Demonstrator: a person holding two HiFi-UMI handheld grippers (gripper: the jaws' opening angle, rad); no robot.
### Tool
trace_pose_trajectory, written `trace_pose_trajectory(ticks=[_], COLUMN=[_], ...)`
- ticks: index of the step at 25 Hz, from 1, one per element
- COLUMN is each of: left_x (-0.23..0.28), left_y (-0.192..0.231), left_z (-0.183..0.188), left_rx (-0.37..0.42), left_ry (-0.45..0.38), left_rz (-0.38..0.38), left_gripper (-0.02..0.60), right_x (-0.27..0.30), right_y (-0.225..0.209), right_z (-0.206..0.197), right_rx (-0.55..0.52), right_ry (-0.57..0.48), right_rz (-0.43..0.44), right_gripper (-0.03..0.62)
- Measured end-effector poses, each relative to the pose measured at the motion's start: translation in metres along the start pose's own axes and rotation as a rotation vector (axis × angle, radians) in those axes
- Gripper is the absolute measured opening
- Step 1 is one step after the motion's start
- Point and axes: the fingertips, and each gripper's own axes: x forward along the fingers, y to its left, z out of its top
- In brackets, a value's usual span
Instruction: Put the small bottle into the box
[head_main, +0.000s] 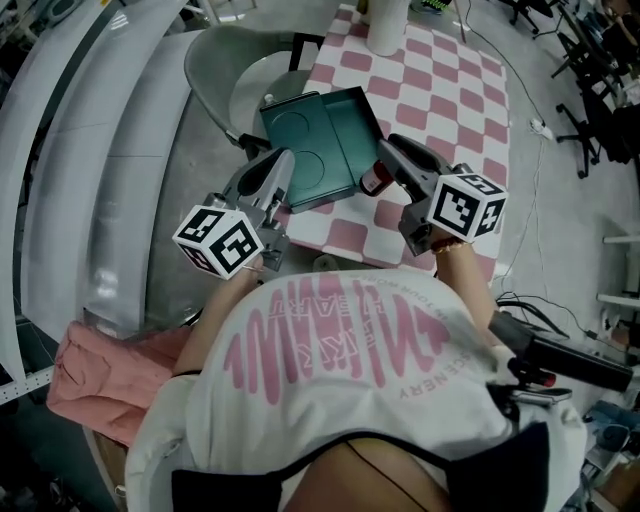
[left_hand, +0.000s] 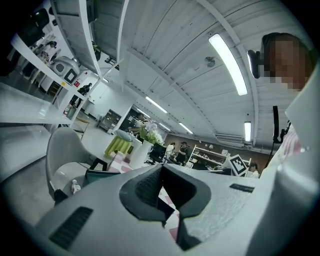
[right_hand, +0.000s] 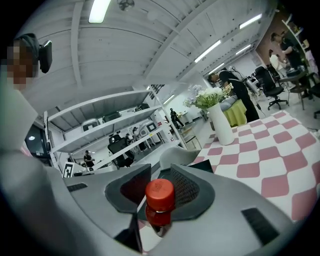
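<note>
Between the jaws of the right gripper (right_hand: 161, 175) stands the small bottle with the red screw cap (right_hand: 160, 196). The dark pads press on its sides, so pick-up is complete. Insertion is not yet done: in the head view the bottle sits just beside the near right edge of the dark teal, flat hinged box (head_main: 318, 140), outside its walls. This box lies open on the pink-and-white chequered table (head_main: 440, 90), with round recesses visible in its tray. Remaining work, as judged: carry the bottle over the tray, lower it and release. The left gripper (left_hand: 161, 170) is closed on nothing and sits near the box's near left corner. Contact with the box cannot be confirmed.
</note>
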Motion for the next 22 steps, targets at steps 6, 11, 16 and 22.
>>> trace_pose_trajectory(ticks=[6, 11, 16, 22], left_x=[0.012, 0.014, 0.009, 0.0], left_y=[0.032, 0.054, 0.068, 0.079], left_z=[-0.005, -0.014, -0.024, -0.03], left_rx=[-0.033, -0.059, -0.084, -0.108], left_ry=[0.023, 0.027, 0.036, 0.033], left_rz=[0.035, 0.071, 0.103, 0.139], left_gripper=[0.008, 0.008, 0.008, 0.008], right_x=[0.034, 0.055, 0.07, 0.08], right_y=[-0.027, -0.049, -0.066, -0.078], right_z=[-0.003, -0.013, -0.017, -0.026], right_rx=[0.017, 0.019, 0.015, 0.02], right_ry=[0.05, 0.094, 0.124, 0.159], right_rz=[-0.023, -0.044, -0.065, -0.092], right_gripper=[0.124, 0.124, 0.124, 0.124])
